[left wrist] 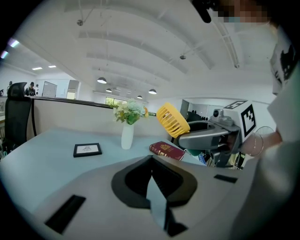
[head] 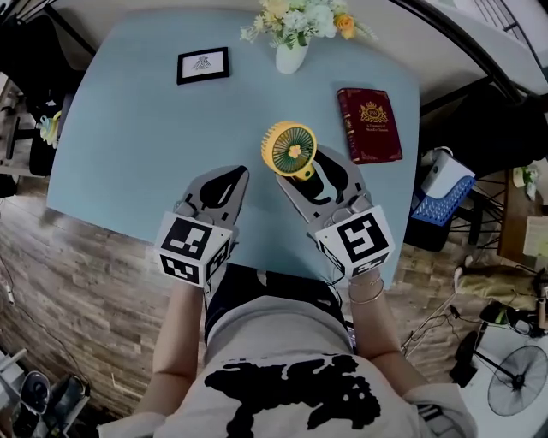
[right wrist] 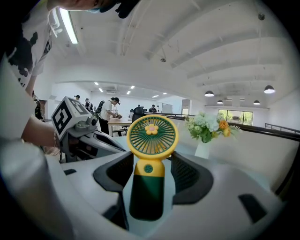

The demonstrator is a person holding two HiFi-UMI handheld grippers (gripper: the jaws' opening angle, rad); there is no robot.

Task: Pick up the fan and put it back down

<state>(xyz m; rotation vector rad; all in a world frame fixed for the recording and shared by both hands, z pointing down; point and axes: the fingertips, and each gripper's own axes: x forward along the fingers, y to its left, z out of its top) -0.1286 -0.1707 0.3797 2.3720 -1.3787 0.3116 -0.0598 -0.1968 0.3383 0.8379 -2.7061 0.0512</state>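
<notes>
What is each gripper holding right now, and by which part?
The right gripper holds the fan by its dark green handle, which sits between the jaws. The left gripper is shut and holds nothing.

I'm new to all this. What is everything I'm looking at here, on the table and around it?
table: one, light blue, under everything
fan: one, yellow head with green handle, near edge of the table, held
vase: one, white, far edge of the table
flowers: one bunch, pale with some orange, in the vase
framed picture: one, black frame, far left of the table
book: one, dark red, flat on the table's right side
basket: one, blue, on the floor right of the table
right gripper: one, grey, closed on the fan's handle
left gripper: one, grey, jaws together, empty
marker cubes: two, black and white, one per gripper
</notes>
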